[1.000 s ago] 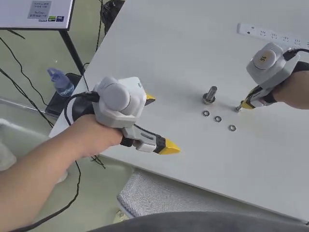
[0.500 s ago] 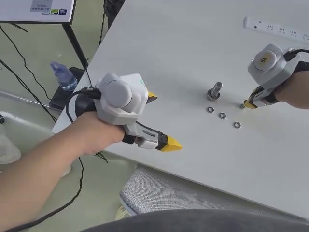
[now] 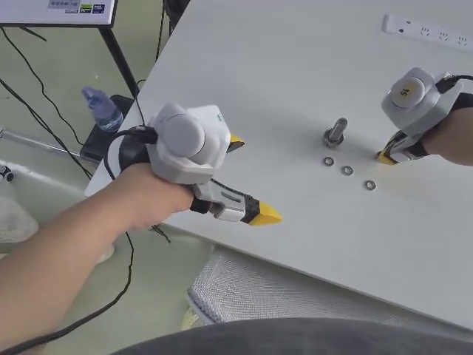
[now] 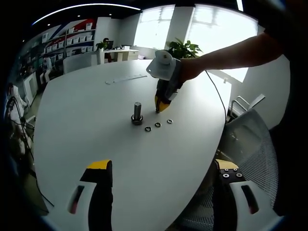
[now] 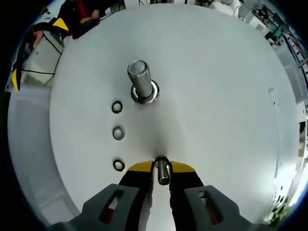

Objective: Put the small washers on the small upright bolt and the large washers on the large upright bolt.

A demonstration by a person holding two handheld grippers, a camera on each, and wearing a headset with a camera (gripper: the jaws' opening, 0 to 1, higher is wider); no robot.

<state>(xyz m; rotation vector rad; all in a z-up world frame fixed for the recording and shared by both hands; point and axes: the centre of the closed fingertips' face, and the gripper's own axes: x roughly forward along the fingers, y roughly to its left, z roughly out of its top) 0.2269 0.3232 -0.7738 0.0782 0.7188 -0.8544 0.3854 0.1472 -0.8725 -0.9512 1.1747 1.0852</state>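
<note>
Here's the left gripper (image 3: pixel 250 177), held low at the near edge of the white worktop (image 3: pixel 281 66), and its tongs are spread wide with nothing between them. In its own view, the left gripper (image 4: pixel 162 166) looks across the worktop (image 4: pixel 86 110) with both yellow tips far apart.

Over to the right gripper (image 3: pixel 384 157), tipped down onto the surface just beside the hardware. In its own view, the right gripper (image 5: pixel 162 166) has its tongs pressed onto the small bolt (image 5: pixel 163 173), a short metal stud pinched between the yellow tips. The left gripper's view shows the same gripper (image 4: pixel 161 105) with its nose down at the worktop.

The large bolt (image 3: pixel 335 133) stands upright and free, near the right tongs but apart from them. The right gripper view shows it threaded end up (image 5: pixel 139 79), with a wider metal ring at its foot (washer or bolt head, hard to say).

The washers (image 3: pixel 346 170), three of them, lie flat in a loose row on the worktop, between the large bolt and the near edge. None of them touches another or either bolt (image 5: pixel 118 133).

A power strip (image 3: pixel 429 33) lies at the far side. A spray bottle (image 3: pixel 100 107) sits below the worktop's left edge, and a grey mesh chair (image 3: pixel 244 288) is tucked in front.
</note>
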